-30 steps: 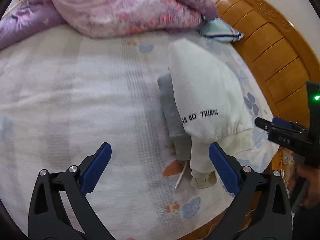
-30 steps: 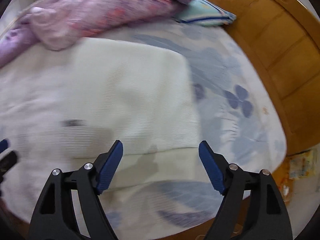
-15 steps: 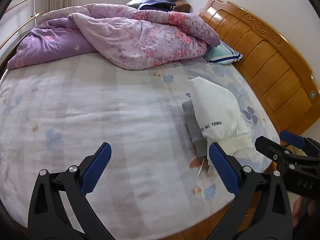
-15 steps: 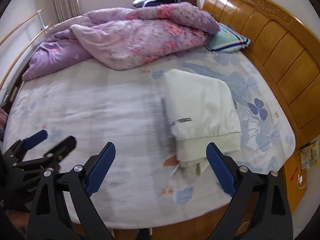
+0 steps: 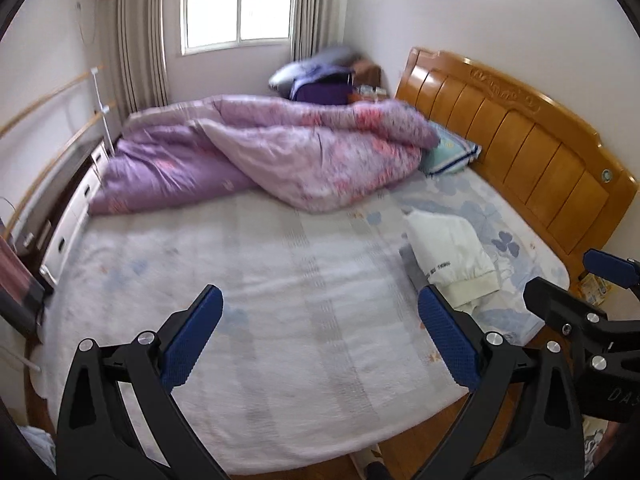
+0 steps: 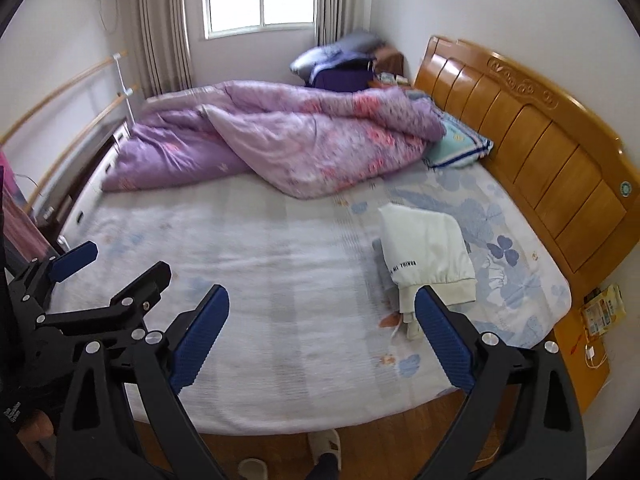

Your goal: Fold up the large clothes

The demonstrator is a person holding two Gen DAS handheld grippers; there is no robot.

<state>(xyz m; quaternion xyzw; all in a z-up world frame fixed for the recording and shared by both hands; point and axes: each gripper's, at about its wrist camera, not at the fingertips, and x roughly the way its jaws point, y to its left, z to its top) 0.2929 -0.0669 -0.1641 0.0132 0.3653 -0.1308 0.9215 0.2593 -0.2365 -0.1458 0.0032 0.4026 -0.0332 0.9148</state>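
Hovering above the near edge of the bed (image 5: pixel 280 320), the left hand-held gripper (image 5: pixel 320 340) and the right hand-held gripper (image 6: pixel 322 338) both stand spread wide, released, grasping nothing. Folded white sweatshirt (image 6: pixel 428 254) lies on the bed toward the headboard (image 6: pixel 540 152) side, atop a grey garment (image 5: pixel 412 268), apart from both grippers. Beyond it, a purple quilt (image 5: pixel 280 164) is heaped at the bed's far edge, with a pillow (image 6: pixel 460 148) against the headboard.

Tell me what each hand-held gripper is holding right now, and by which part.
Nothing. The left hand-held gripper and right hand-held gripper are both open and empty, apart from the folded white garment on the bed.
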